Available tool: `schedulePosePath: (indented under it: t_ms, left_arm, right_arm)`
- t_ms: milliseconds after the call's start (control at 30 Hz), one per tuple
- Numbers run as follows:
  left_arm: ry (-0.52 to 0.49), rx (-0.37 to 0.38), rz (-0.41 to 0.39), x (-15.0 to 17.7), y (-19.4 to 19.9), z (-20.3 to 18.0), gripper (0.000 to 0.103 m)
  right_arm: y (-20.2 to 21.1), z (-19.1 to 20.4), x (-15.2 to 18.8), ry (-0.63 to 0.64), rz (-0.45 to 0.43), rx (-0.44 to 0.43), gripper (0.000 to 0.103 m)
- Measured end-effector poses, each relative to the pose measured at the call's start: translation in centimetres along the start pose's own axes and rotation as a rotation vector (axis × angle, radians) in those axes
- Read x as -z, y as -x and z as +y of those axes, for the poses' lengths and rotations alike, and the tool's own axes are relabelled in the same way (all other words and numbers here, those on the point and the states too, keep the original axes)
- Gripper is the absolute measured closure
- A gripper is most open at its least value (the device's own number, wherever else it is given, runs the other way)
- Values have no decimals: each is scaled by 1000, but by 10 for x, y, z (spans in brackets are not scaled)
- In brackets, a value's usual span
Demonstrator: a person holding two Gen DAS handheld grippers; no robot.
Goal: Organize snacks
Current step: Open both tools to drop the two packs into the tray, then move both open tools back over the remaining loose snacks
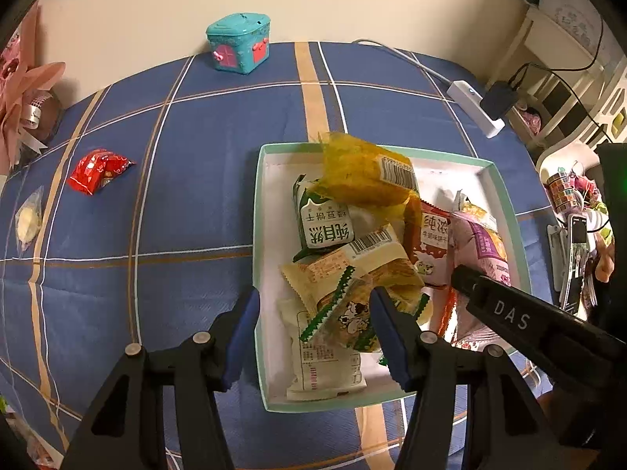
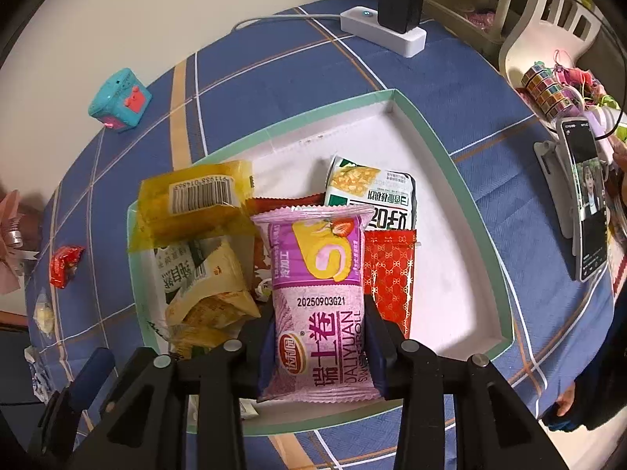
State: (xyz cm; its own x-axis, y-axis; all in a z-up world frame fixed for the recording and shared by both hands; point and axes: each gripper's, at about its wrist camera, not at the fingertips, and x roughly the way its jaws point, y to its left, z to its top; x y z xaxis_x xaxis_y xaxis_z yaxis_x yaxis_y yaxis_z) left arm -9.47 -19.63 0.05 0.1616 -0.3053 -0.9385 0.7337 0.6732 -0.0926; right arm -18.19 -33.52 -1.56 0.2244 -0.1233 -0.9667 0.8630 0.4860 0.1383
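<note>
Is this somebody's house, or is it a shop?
Probably a home, maybe a bedroom or living room. The snacks sit in a box on a blue checked cloth, a phone stands propped on a stand, and a little teal toy house and a power strip sit by the wall.

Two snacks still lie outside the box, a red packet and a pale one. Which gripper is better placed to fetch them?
Left. The left gripper has nothing pinched and sits at the box edge facing the red packet and pale snack. The right gripper has the pink Swiss roll pack between its fingers.
</note>
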Motion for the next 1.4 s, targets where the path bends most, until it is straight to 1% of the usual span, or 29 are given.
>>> schedulePosePath:
  t_ms: [33,67,100,133,200,300,533,767,900,933,967,1000,1033,1067,1167,1200,1267,1300,1367,1400]
  left_arm:
    - [2,0,1,0,0,0,43]
    - [4,2,2,0,0,1,43]
    - [7,4,3,0,0,2,42]
    - [12,5,4,0,1,3,39]
    - [23,6,2,-1,2,6,37]
    - [38,6,-1,-2,3,10,37]
    - [86,4,-9,-7,6,25,36]
    - [168,4,-21,-11,9,51,36]
    - [219,-11,-27,-13,10,67,36]
    - [230,-16,-28,-13,9,71,34]
    - [246,-24,-28,-13,8,76,29]
    - [258,-30,-29,-13,8,80,20]
    - [269,-37,-29,-13,7,83,18]
    - [277,-45,-28,-13,6,87,18]
    - [293,-72,-25,-14,3,93,17]
    - [299,-80,-24,-14,2,94,14]
    - [310,-101,-25,-13,0,97,13]
    - [312,-110,-24,-13,-1,98,12]
    - [316,-131,-21,-12,-4,99,4]
    - [318,-136,-21,-12,-5,100,2]
  right_arm:
    - [1,0,0,-1,-4,1,56]
    - [2,0,-1,-1,-8,2,47]
    - [3,1,-2,-1,-13,3,36]
    - [5,1,-2,0,-20,5,34]
    - [9,3,-3,7,-29,3,33]
    - [12,6,-3,19,-36,4,31]
    - [18,14,-3,43,-51,-2,31]
    - [24,21,-1,62,-62,-12,31]
    - [27,26,-1,73,-74,-11,30]
    - [27,27,-1,78,-73,-8,29]
    - [26,29,-1,84,-73,-2,24]
    - [25,30,-1,90,-72,3,16]
    - [23,31,0,97,-70,10,14]
    - [22,32,0,101,-67,11,12]
    - [19,34,0,112,-58,-1,10]
    - [18,34,0,114,-58,-6,7]
    - [18,35,0,116,-63,-14,1]
    - [19,35,0,118,-67,-17,0]
    - [19,36,0,121,-72,-24,0]
    - [20,37,0,123,-73,-27,0]
